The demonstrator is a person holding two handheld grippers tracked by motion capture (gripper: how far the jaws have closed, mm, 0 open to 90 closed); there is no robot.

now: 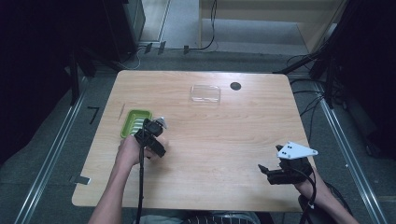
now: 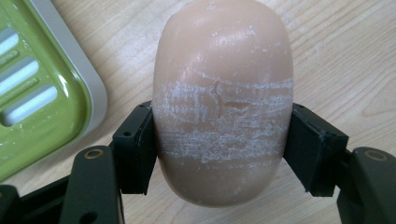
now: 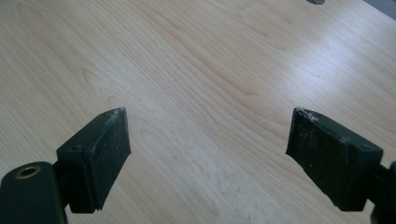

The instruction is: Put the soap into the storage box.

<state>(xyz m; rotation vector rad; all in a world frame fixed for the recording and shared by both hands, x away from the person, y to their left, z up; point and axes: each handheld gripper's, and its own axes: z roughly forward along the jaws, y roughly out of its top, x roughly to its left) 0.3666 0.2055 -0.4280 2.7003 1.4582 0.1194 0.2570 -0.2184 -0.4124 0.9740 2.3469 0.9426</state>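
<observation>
Gripping soap bar (image 2: 223, 102), left claw (image 2: 219, 149), beside green dish's rim (image 2: 88, 88)

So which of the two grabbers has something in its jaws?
The left gripper: its jaws squeeze a peach soap bar beside the green soap dish. The right gripper gapes over bare table.

Dim surroundings, sharp evenly lit close-ups
</observation>
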